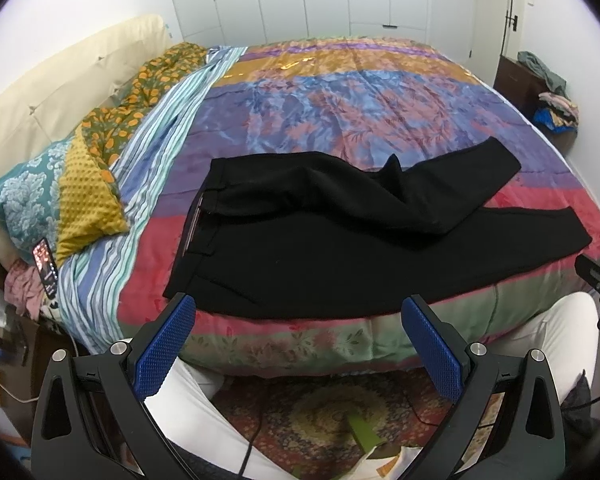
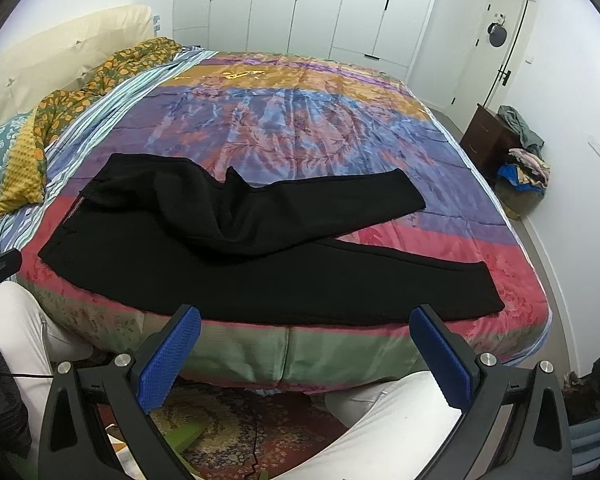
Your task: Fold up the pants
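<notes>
**Black trousers lie half-doubled on bed as both grippers wait wide apart**

A phone (image 1: 45,268) glows at the bed's left edge beside patterned pillows (image 1: 40,196). The left gripper (image 1: 298,312) hangs short of the near edge of the quilt (image 1: 340,96), its blue pads spread wide and holding nothing. Black trousers (image 1: 340,240) lie along that near edge, waistband to the left, legs running right; the far leg is draped loosely over the near one, crumpled at the crotch, so the lengthwise fold looks unfinished. The right gripper (image 2: 305,320), equally wide and empty, hovers just off the near edge facing the near trouser leg, apparently placed to straighten the legs. A nightstand (image 2: 484,140) heaped with clothes stands beyond the right edge.
</notes>
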The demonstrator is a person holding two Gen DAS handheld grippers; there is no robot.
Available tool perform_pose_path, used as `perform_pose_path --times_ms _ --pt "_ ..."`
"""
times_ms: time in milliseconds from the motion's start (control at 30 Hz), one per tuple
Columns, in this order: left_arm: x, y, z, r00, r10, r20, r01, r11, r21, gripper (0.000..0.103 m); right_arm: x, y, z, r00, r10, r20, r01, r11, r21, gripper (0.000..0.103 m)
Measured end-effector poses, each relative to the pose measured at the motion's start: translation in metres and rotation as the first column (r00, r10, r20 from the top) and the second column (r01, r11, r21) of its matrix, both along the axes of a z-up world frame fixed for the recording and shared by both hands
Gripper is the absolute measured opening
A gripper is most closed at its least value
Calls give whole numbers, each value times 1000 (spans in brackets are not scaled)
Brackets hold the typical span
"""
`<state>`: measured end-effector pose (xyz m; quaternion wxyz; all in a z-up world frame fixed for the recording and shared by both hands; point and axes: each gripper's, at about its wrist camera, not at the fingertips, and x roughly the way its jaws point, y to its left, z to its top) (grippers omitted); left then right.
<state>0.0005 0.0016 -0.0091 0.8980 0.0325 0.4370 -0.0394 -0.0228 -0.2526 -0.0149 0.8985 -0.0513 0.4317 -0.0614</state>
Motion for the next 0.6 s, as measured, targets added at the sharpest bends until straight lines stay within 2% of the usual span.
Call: perform_pose_path --times_ms 300,433,600 --pt "0 -6 3 999 -7 35 7 1000 -7 103 -1 1 2 1000 13 20 -14 999 38 103" --pt "1 -5 2 1000 -7 -9 7 1000 -4 103 -2 0 5 999 21 35 -23 997 75 103" --pt "1 -4 2 1000 -6 -16 6 1000 -4 103 0 -7 5 999 8 44 -15 988 157 103"
